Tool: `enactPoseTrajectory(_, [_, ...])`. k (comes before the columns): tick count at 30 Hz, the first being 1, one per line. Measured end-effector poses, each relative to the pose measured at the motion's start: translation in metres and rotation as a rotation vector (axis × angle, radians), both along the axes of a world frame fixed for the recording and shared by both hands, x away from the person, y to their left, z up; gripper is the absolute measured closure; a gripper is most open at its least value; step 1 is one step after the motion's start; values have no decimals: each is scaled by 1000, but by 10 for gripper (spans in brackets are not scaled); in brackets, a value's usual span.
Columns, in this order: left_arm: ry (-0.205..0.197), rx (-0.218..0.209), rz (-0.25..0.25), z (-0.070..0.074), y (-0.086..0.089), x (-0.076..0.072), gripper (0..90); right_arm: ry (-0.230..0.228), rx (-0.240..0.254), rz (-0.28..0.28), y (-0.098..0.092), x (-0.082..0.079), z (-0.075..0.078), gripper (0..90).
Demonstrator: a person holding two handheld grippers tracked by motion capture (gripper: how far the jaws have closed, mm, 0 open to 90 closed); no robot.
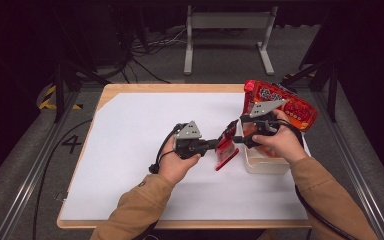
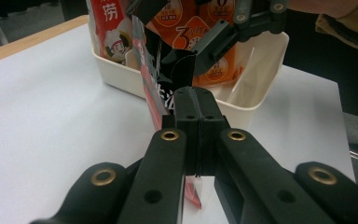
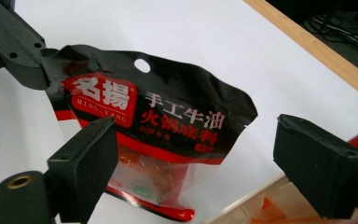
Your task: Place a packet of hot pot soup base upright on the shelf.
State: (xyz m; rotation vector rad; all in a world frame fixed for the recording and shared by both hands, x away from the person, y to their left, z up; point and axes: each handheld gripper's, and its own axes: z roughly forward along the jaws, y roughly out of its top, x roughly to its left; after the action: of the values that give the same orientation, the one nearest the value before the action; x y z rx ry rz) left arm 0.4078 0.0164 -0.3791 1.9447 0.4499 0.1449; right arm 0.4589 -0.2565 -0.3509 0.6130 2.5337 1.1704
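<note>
A black and red sauce packet (image 1: 226, 145) hangs at the table's middle, just left of a white bin (image 1: 266, 163). My left gripper (image 1: 214, 145) is shut on the packet's edge. In the left gripper view the jaws (image 2: 196, 100) meet on the packet (image 2: 153, 88). My right gripper (image 1: 236, 132) reaches in from the right over the bin's near-left corner. It is open, with the packet (image 3: 168, 116) ahead of its wide-spread pads (image 3: 93, 158) and nothing pressed between them (image 3: 203, 140). The left gripper (image 3: 14, 42) pinches the packet's upper corner there.
The bin (image 2: 116, 70) holds orange and red food packets (image 2: 214, 65), and a large red bag (image 1: 285, 105) sticks out at its far end. White paper (image 1: 140, 150) covers the wooden table. A metal stand (image 1: 227, 37) is on the floor beyond.
</note>
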Motion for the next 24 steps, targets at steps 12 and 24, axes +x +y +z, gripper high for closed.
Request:
enactPoseTrajectory(12, [-1, -1, 5, 1, -2, -2, 900, 40, 4, 97, 7, 6, -12, 141])
enactPoseTrajectory(24, [13, 5, 20, -1, 1, -1, 900, 30, -25, 79, -1, -6, -7, 260])
